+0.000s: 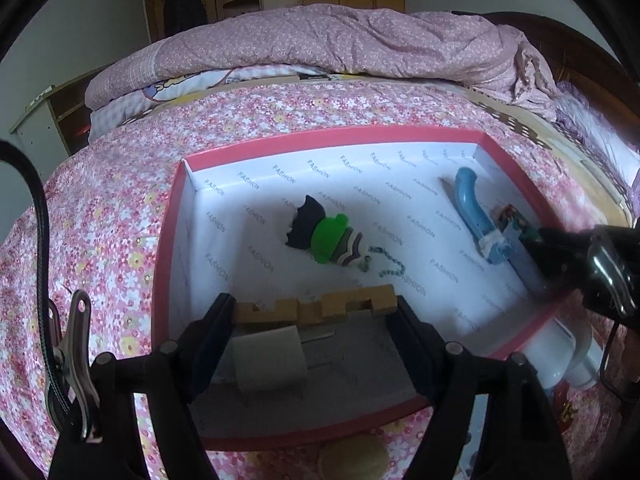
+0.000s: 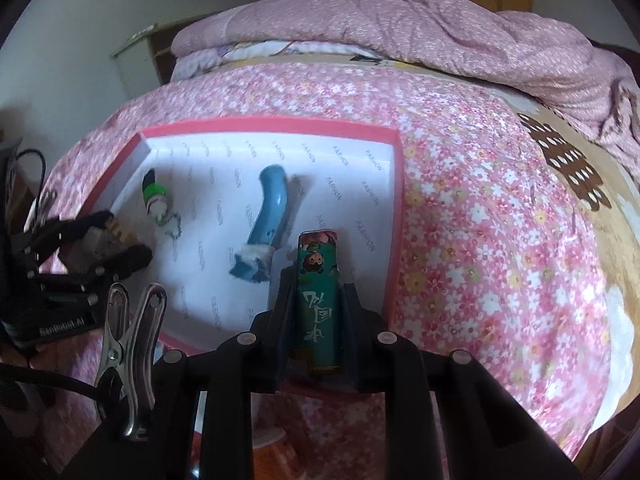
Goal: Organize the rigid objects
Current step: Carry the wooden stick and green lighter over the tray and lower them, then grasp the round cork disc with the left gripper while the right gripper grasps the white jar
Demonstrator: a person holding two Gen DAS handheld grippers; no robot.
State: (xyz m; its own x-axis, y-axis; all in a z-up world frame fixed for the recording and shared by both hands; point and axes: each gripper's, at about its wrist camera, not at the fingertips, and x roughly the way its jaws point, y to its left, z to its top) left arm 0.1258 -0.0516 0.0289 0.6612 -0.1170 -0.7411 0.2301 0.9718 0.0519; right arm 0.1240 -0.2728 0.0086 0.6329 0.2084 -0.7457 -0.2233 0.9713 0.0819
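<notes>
Both jaws grip: my left hand-held gripper (image 1: pixel 316 320) spans a wooden puzzle block (image 1: pixel 316 307), my right hand-held gripper (image 2: pixel 318 300) pinches a green tin (image 2: pixel 318 300), over the red box (image 1: pixel 320 136) on the bed (image 1: pixel 120 200).

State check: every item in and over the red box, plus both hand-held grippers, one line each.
Left hand-held gripper: shut on wooden puzzle piece, over the box.
Wooden puzzle piece: held between the pads.
Right hand-held gripper: shut on green tin.
Green tin: held, over the box's near right corner.
Red box: open, no lid on.
Blue-handled tool: lying flat in box.
Green keychain figure: lying in box.
</notes>
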